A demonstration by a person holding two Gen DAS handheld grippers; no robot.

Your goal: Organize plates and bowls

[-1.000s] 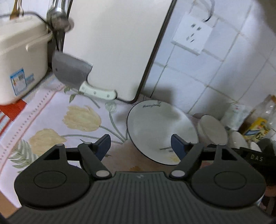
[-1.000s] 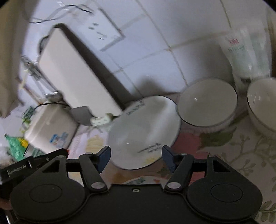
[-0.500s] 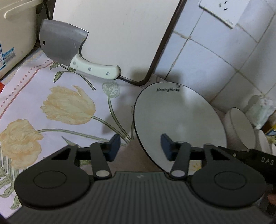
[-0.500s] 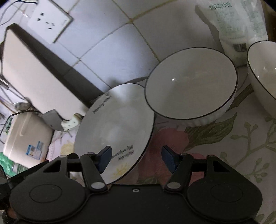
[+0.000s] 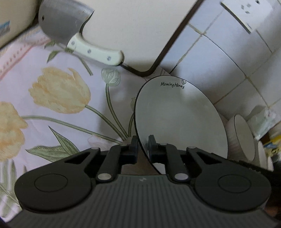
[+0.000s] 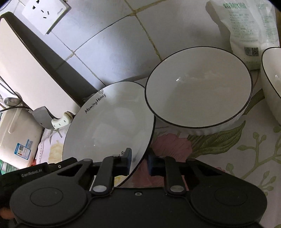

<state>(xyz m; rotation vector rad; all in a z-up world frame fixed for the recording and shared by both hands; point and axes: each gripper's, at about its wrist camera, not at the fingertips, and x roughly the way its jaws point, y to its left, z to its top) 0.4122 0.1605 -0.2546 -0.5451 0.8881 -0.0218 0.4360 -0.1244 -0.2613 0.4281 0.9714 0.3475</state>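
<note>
Both grippers are on the same plate (image 5: 179,119) now, and that is as far as the tidying goes by the look of it. The left gripper (image 5: 141,145) has its jaws pinched together on the plate's near rim, and the right gripper (image 6: 138,158) is clamped on the rim at its own side. The plate stands tilted on the flowered counter (image 5: 58,114), its far edge up by the tiled wall (image 5: 219,57), just below the corner of the cutting board (image 5: 133,31).

Nothing is stacked yet, I'd judge. The ribbed bowl (image 6: 198,86) sits loose just beside the plate, and a second bowl (image 6: 272,79) stands near it at the frame's edge. The plate needs a home, and the bowls need nesting or lining up. That's most of the job left.

The right wrist view gives both bowls' open mouths, a printed white bag (image 6: 245,29) behind them and the wall socket (image 6: 43,12) in full. The left wrist view shows the ribbed bowl only edge-on. But it alone gives the cleaver (image 5: 75,33) plainly, white handle and all, leaning on the board well apart from the plate.
</note>
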